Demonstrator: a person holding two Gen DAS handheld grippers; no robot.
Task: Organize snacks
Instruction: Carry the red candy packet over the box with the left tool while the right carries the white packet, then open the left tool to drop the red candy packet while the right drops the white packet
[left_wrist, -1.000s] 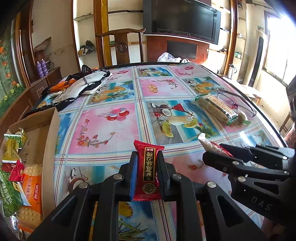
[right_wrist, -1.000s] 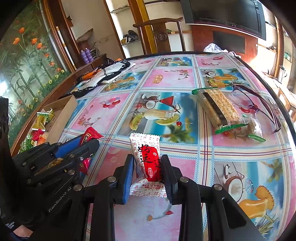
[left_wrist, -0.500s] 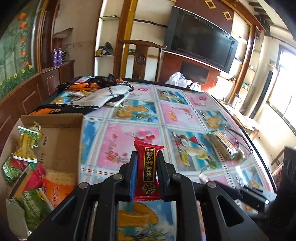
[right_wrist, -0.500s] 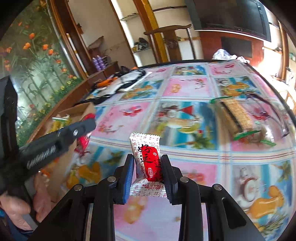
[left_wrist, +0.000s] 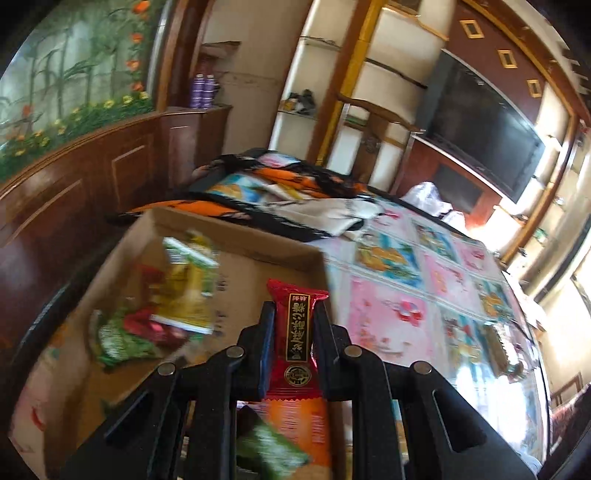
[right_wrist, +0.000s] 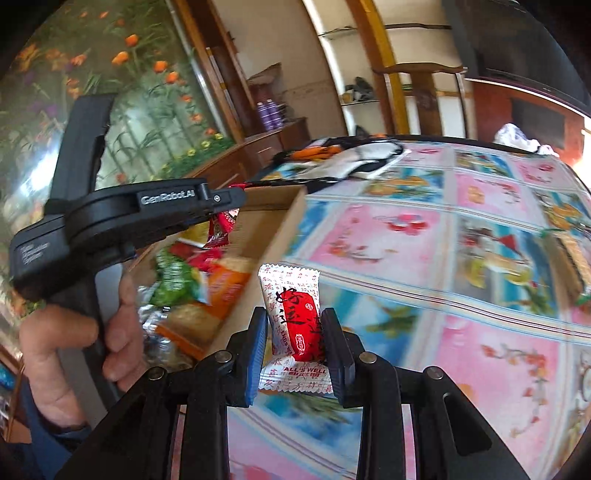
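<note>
Both tongs had swung from table to box (left_wrist: 236, 236): left tongs (left_wrist: 293, 345) gripped a red snack (left_wrist: 295, 332) over it, right tongs (right_wrist: 295, 350) clamped a white snack (right_wrist: 291, 314) just beside it, both ready to drop

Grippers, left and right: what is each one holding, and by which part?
Left gripper: slim red foil snack packet, clamped across its middle. Right gripper: white-and-red candy wrapper, gripped by its lower half.

An open brown cardboard box (left_wrist: 236, 236) of snack packets (left_wrist: 184, 291) is set on the patterned tablecloth (left_wrist: 406, 295), crumpled orange-and-black cloth (left_wrist: 295, 192) at twelve o'clock.
</note>
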